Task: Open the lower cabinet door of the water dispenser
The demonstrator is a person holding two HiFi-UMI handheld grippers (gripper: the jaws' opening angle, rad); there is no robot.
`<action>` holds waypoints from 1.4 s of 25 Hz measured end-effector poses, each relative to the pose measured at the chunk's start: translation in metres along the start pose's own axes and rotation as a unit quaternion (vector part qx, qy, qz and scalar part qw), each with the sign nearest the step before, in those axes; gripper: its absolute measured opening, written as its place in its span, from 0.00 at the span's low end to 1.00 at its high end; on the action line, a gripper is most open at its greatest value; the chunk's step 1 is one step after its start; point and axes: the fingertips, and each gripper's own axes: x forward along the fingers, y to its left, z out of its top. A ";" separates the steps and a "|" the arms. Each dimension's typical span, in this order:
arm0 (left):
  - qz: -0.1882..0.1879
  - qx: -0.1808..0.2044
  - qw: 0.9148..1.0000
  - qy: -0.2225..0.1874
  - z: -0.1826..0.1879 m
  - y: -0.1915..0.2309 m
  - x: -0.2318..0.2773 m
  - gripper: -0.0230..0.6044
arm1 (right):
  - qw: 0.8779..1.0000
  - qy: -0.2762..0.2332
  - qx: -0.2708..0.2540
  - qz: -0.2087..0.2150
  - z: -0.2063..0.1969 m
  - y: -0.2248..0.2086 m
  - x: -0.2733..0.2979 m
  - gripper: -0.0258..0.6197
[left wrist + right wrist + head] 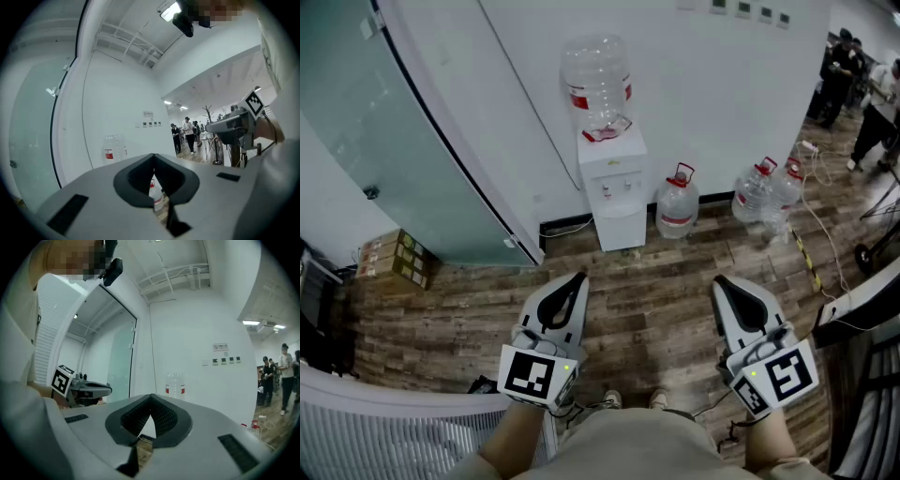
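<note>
The white water dispenser (614,183) stands against the far wall with a clear bottle (596,80) upside down on top. Its lower cabinet door (620,228) is closed. My left gripper (577,278) and right gripper (722,281) hover level over the wooden floor, well short of the dispenser, one on either side of it. Both are shut with nothing between their jaws. In the left gripper view the jaws (153,155) meet at the tips, and the bottle (114,147) shows beyond them. In the right gripper view the jaws (151,396) also meet, with the bottle (175,385) ahead.
Three spare water jugs (677,204) (755,192) (786,183) stand on the floor right of the dispenser, with cables (820,234) trailing nearby. Cardboard boxes (394,258) lie at the left by a glass partition (384,141). People (853,75) stand at the far right.
</note>
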 end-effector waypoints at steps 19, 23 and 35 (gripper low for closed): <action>0.002 0.006 1.000 0.012 0.002 -0.045 0.013 0.05 | 1.000 0.007 0.013 -0.002 -0.017 -0.031 -0.039 0.05; 0.006 0.007 1.000 0.014 0.003 -0.058 0.020 0.05 | 1.000 0.008 0.015 0.005 -0.023 -0.041 -0.048 0.05; 0.022 0.005 0.999 0.025 -0.010 -0.083 0.034 0.05 | 0.999 0.015 0.027 0.011 -0.049 -0.072 -0.065 0.05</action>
